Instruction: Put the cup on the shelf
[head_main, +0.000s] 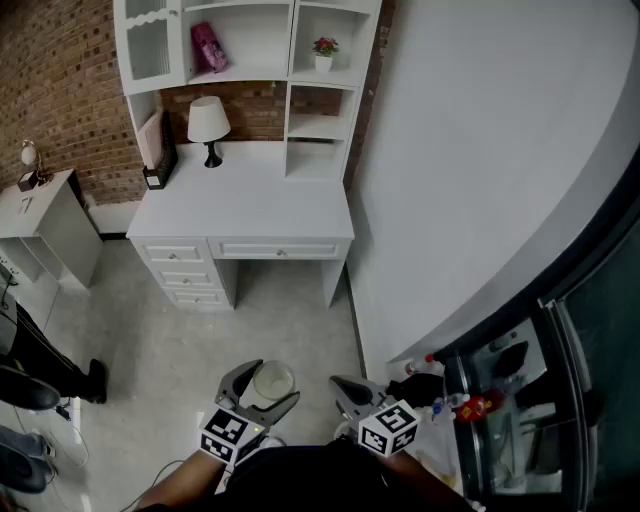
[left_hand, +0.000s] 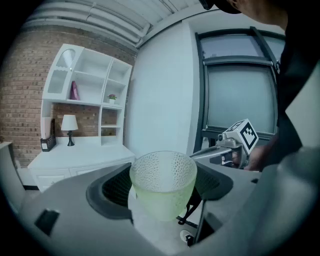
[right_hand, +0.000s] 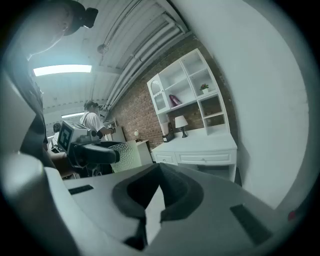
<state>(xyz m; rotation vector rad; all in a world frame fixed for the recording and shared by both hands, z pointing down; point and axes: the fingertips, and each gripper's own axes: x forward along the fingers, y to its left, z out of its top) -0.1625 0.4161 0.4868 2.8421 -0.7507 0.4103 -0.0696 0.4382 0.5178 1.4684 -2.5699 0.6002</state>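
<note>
A frosted, dimpled pale-green cup stands upright between the jaws of my left gripper, which is shut on it and holds it above the floor. In the right gripper view the cup shows behind the left gripper. My right gripper is beside it on the right, shut with nothing in it. The white shelf unit stands on a white desk some way ahead.
A lamp stands on the desk, with a pink item and a potted plant on the shelves. A grey cabinet is at the left and a white wall runs along the right. A person stands behind.
</note>
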